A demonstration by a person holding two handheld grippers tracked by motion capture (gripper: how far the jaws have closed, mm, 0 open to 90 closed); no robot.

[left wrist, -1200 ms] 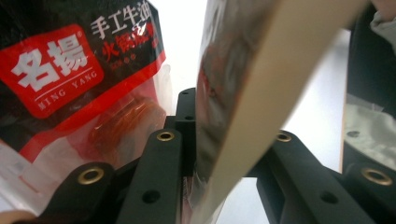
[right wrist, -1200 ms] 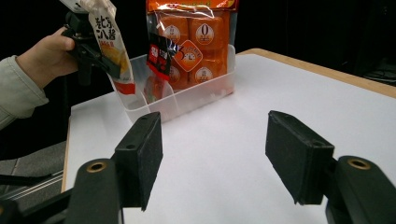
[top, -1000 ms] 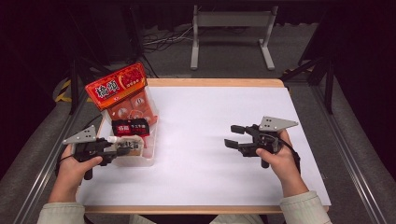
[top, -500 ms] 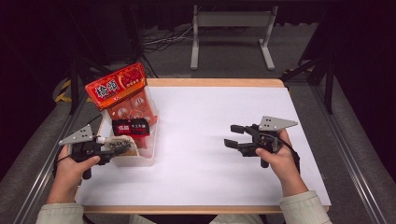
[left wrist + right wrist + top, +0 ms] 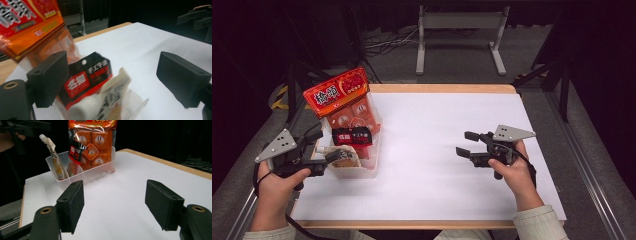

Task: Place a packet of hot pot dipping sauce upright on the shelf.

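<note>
We list a slim pale pouch [image 5: 346, 159] with a white screw cap, standing tilted at the near end of a clear plastic bin [image 5: 373, 155] on the table's left side. Just behind it we note a black-and-red hang-card packet [image 5: 352, 136], upright. At the bin's far end we record a large orange snack bag [image 5: 343, 100] with a red header, upright, rising well above the rim.

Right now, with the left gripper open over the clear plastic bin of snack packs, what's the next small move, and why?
Probably draw the left gripper up and back from the clear plastic bin. Its jaws have just been opening, and the cream spouted pouch stands between them ungripped, leaning in the bin beside the black-and-red packet and the tall orange snack bag. The right gripper waits open over the white tabletop.
</note>
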